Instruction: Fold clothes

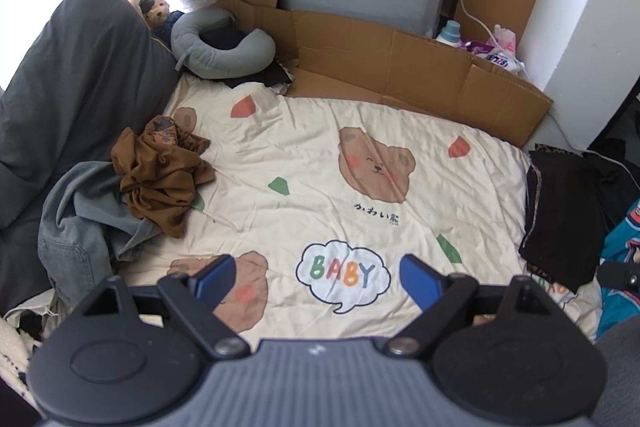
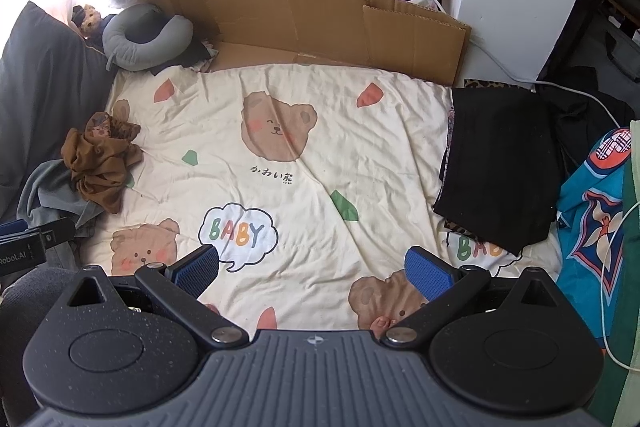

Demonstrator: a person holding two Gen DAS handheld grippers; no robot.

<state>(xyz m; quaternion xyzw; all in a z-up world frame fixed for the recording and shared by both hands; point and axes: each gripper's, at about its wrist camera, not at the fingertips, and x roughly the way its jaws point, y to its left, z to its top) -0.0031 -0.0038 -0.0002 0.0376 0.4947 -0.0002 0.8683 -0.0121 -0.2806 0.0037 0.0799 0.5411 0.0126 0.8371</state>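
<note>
Left gripper angled steeply downward, blue pads spread wide, nothing between them. Right gripper tilted down likewise, pads set far apart and gripping nothing. Both hovering above the near edge, neither touching anything. Bare toes showing just beneath the right gripper's body.

left wrist – steep down, near | right wrist – same | shared: quilt
</note>
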